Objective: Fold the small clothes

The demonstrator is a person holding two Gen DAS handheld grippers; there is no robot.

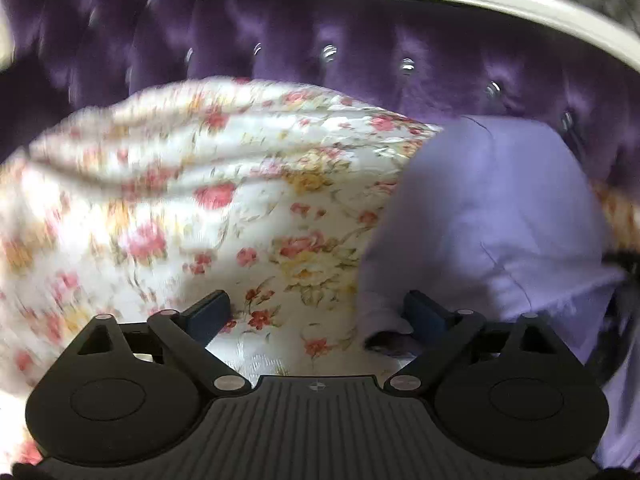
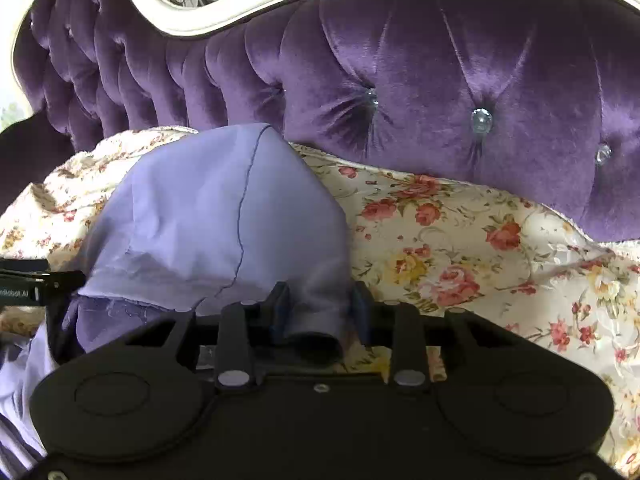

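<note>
Against the tufted purple velvet backrest (image 2: 420, 92) of a sofa with a white carved frame (image 2: 224, 12), a floral cover (image 2: 460, 248) spreads over the seat, cream with pink and yellow roses. On that cover lies the lavender garment (image 2: 216, 216), a small piece of plain cloth with a dark stitched seam running down its middle; in the left wrist view it sits at the right side of the seat (image 1: 492, 208), its frayed hem toward the camera.

The right tongs (image 2: 320, 308) are drawn close together around a bunched fold at the garment's near edge, the blue pads (image 2: 280, 304) pressing the cloth from both sides, so the fabric is clamped between them. The left tongs (image 1: 316, 312) stand wide apart above the floral cover, gripping nothing; the right-hand pad (image 1: 420, 312) touches or just meets the garment's left edge, while the other pad hovers over bare floral cloth. The left wrist view is blurred, so finer contact cannot be told. Part of the left tool shows at the left edge of the right wrist view, beside the garment's hem.
</note>
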